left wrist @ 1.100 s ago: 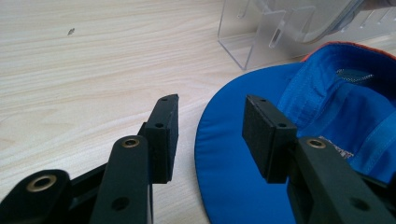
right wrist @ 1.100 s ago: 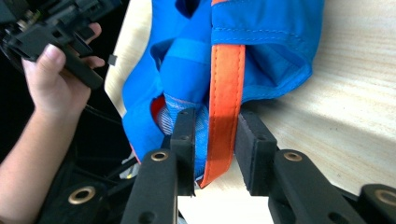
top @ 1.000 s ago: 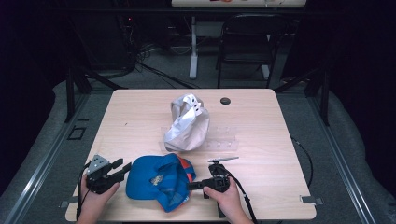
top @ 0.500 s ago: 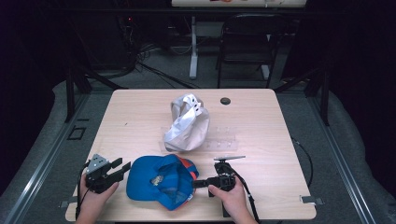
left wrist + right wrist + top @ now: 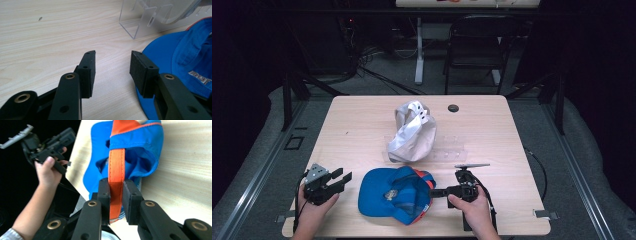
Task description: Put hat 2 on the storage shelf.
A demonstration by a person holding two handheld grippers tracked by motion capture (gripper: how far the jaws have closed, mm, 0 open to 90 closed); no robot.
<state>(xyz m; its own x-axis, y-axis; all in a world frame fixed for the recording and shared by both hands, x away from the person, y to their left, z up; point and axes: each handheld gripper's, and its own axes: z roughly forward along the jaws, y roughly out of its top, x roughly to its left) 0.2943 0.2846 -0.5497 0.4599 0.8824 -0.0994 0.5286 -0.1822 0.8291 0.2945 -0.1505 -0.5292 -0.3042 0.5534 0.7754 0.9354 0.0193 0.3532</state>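
Blue cap [image 5: 394, 194]: lies upside down on the near edge of the table [image 5: 362, 125], between the two grippers; brim toward the person's left, orange strap [image 5: 116, 173] at the back toward the right.
Right gripper [image 5: 439, 192]: held level at the cap's right side, jaws pointing at the cap. Jaws have just been closing; in the right gripper view both pads press on the orange strap, which runs up between them to the cap's back opening.
Strap: flat, stitched along both edges, pulled fairly straight from the pads to the cap; its loose end hangs just below the pads.
Left gripper [image 5: 341, 179]: rests near the table's near-left corner, just left of the cap's brim. Jaws stand well apart with nothing between them; bare wood shows in the gap. The right-hand pad [image 5: 140, 71] sits close over the brim's edge; contact can't be made out.
White cap [image 5: 412, 132]: mid-table, propped on a clear plastic stand [image 5: 447, 150], well apart from the blue cap.
Small dark disc [image 5: 453, 108]: far side of table, right of the white cap.
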